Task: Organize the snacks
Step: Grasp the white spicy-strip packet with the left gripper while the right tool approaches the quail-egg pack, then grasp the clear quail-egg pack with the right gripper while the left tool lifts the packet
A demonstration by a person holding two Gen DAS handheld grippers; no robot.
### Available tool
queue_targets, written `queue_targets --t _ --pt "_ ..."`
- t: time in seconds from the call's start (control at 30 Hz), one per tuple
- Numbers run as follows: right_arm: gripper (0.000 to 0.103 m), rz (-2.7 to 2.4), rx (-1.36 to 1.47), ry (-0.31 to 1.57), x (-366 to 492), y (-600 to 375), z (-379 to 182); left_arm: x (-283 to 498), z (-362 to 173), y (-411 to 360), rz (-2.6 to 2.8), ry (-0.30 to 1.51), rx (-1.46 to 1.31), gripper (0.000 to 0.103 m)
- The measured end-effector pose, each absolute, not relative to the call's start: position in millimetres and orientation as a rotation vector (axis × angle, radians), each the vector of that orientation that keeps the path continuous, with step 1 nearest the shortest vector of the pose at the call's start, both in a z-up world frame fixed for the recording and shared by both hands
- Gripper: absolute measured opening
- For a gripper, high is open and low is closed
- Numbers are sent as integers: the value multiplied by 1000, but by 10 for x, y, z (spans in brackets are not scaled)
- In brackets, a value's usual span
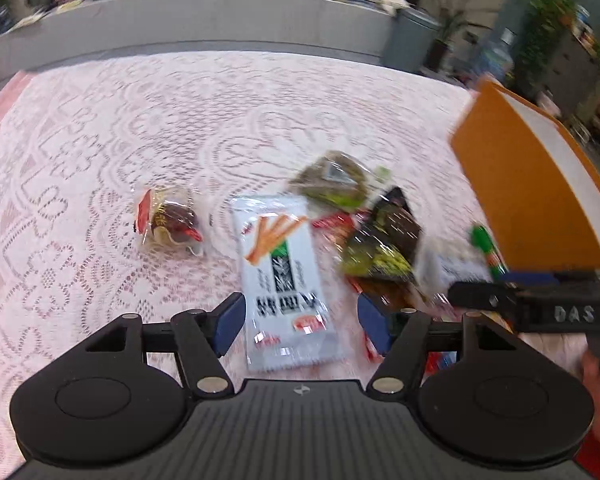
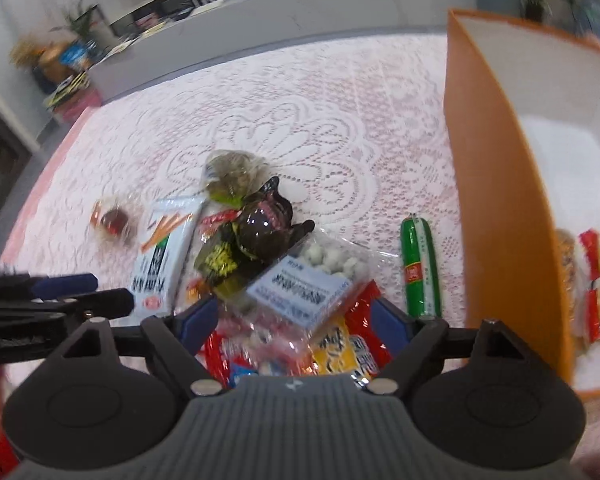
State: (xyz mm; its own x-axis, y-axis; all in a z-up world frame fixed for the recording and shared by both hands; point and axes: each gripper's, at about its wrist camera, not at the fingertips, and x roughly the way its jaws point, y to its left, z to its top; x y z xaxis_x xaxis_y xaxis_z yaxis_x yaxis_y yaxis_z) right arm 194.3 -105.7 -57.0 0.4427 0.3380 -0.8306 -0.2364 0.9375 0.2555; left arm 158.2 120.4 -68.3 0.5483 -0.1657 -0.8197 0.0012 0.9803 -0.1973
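Note:
A pile of snack packets lies on the lace tablecloth point(image 1: 140, 120). My left gripper point(image 1: 302, 324) is open, its blue pads either side of a white packet printed with orange sticks point(image 1: 284, 272) and not pressing on it. My right gripper point(image 2: 294, 320) is open above a clear packet of white balls point(image 2: 312, 276) and red and yellow packets point(image 2: 352, 344). A dark packet with yellow-green print point(image 2: 244, 248) and a clear bag of greenish snacks point(image 2: 232, 172) lie beyond. A green sausage stick point(image 2: 418, 268) lies alone to the right.
A tall orange box with a white inside point(image 2: 500, 200) stands at the right and holds a few red-and-white packets point(image 2: 596, 280). A small clear packet with a brown snack point(image 1: 168, 220) lies apart on the left. A grey counter point(image 1: 220, 20) runs behind the table.

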Motion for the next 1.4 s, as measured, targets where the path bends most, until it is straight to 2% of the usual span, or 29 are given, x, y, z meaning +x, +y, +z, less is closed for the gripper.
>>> queue_targets --t 0.17,0.4,0.5,0.6,0.67,0.73,0.83,0.87,0.93,1.07,1.4 --pt "81 306 165 1100 2085 -1014 -734 1727 -858 1185 -46 969 -176 77" --pt "89 299 195 1092 2147 -966 -841 1798 -1017 1091 -17 964 -100 77" --pt "92 313 185 1075 2149 -932 -856 1805 -1047 1003 -13 942 -41 82" --pt "91 317 150 1064 2138 -899 -872 1813 -1084 946 3 923 23 85" --pt "86 310 109 1052 2115 -874 -878 1811 -1090 955 1 922 15 87" --pt "82 304 88 1038 2090 -873 -867 1807 -1094 974 -7 922 10 85" --pt "79 301 84 1025 2064 -893 -858 1784 -1084 974 -27 912 9 76" --pt "78 300 83 1021 2058 -900 -855 1777 -1081 974 -36 907 12 69" --pt "76 299 84 1015 2046 -913 -839 1766 -1066 975 -46 900 11 62" --pt "69 300 96 1002 2006 -948 -801 1761 -1057 1018 -46 895 -26 58" --pt "64 316 137 989 1912 -1078 -714 1655 -926 1096 -38 873 -117 56"
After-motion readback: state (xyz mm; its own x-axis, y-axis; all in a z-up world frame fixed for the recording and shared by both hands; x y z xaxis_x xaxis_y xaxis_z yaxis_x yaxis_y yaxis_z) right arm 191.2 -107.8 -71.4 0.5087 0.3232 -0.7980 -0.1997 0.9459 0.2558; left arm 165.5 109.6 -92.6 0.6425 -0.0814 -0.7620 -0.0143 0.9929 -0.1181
